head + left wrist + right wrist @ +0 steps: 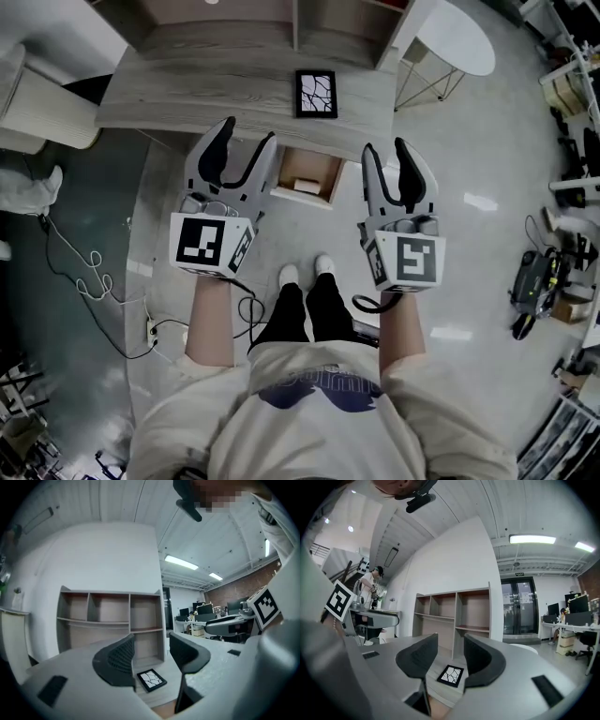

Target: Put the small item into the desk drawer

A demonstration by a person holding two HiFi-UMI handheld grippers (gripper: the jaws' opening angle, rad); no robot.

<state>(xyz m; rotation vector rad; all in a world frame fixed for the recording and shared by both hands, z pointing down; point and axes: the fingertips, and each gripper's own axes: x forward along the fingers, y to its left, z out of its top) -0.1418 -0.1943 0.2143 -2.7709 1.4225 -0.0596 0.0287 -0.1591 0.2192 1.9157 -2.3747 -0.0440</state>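
Standing at the counter (187, 84) with left tongs (248, 131) and right tongs (384, 145) both spread wide and empty, flanking the open drawer (300, 167) so as to leave it unblocked. Placing apparently done: small white item (307, 187) lying inside, near the front edge. Probably only pushing shut left.

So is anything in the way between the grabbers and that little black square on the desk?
Nothing visible is. The little black square lies alone on the desk, and both the left gripper and right gripper hang open in front of it. The drawer below is already open too.
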